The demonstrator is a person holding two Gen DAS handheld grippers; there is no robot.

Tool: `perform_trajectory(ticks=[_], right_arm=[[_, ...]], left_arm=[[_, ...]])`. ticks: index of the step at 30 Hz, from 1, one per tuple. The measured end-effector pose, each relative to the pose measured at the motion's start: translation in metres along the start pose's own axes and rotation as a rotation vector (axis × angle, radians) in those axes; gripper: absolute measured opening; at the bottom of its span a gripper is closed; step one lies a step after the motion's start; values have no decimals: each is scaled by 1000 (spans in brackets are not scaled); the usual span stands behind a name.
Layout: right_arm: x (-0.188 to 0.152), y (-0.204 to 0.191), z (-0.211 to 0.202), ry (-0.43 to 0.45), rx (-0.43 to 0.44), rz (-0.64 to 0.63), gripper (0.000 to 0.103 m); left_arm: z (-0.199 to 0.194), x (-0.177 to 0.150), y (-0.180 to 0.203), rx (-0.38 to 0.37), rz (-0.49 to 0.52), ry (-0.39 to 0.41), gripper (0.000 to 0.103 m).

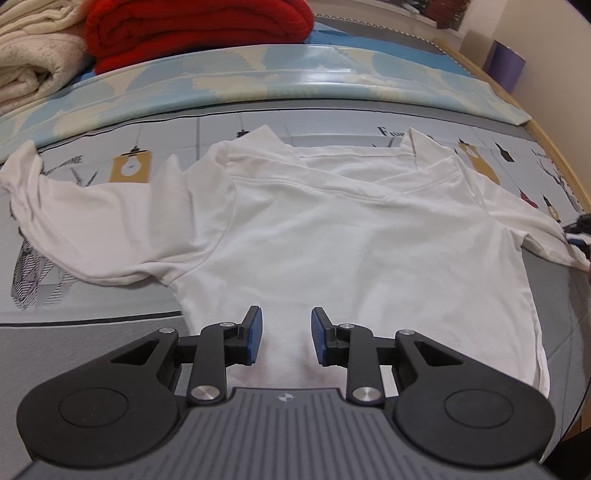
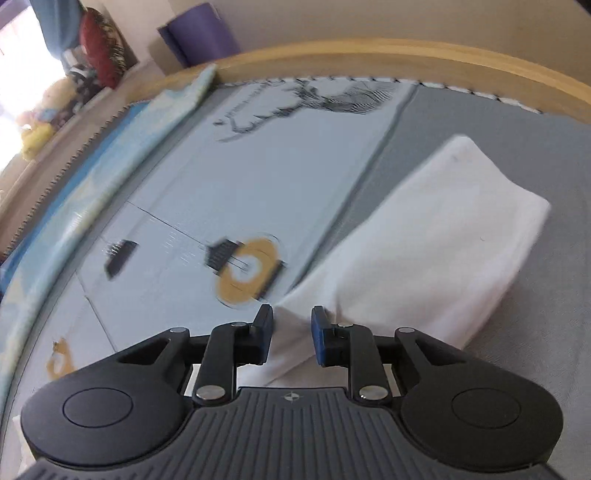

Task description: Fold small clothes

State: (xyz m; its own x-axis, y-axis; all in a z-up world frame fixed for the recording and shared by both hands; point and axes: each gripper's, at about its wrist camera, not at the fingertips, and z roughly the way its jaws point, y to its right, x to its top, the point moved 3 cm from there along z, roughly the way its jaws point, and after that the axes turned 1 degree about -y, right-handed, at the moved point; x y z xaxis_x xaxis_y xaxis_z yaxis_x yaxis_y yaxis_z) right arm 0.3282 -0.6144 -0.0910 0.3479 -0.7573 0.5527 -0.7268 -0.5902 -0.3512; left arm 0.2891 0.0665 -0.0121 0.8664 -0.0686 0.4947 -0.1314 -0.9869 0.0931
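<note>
A white T-shirt [image 1: 332,229] lies spread flat on the bed, collar at the far side, one sleeve [image 1: 74,206] out to the left. My left gripper [image 1: 287,338] is open and empty just above the shirt's near hem. In the right wrist view a white folded cloth [image 2: 436,251] lies on the grey sheet. My right gripper [image 2: 292,338] is open, its jaws on either side of that cloth's near corner. The view is blurred by motion.
The printed grey bed sheet [image 1: 92,317] covers the bed. A folded blue patterned mat [image 1: 221,81] runs along the far side. A red blanket [image 1: 199,29] and a cream blanket [image 1: 33,55] are stacked behind it. A wooden bed frame [image 2: 406,55] borders the sheet.
</note>
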Motion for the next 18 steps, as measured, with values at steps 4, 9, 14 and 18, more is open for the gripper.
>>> perform_trajectory(ticks=[4, 9, 14, 18], right_arm=[[-3, -2, -31, 0, -1, 124, 33], [-29, -40, -105, 12, 153, 10, 33], [-94, -69, -188, -52, 313, -225, 33], [-166, -77, -241, -115, 424, -441, 33]], left_arm=[[-7, -9, -18, 22, -31, -5, 32], [-28, -32, -39, 17, -73, 7, 32], [-57, -71, -45, -28, -82, 6, 32], [-71, -108, -46, -50, -81, -21, 32]])
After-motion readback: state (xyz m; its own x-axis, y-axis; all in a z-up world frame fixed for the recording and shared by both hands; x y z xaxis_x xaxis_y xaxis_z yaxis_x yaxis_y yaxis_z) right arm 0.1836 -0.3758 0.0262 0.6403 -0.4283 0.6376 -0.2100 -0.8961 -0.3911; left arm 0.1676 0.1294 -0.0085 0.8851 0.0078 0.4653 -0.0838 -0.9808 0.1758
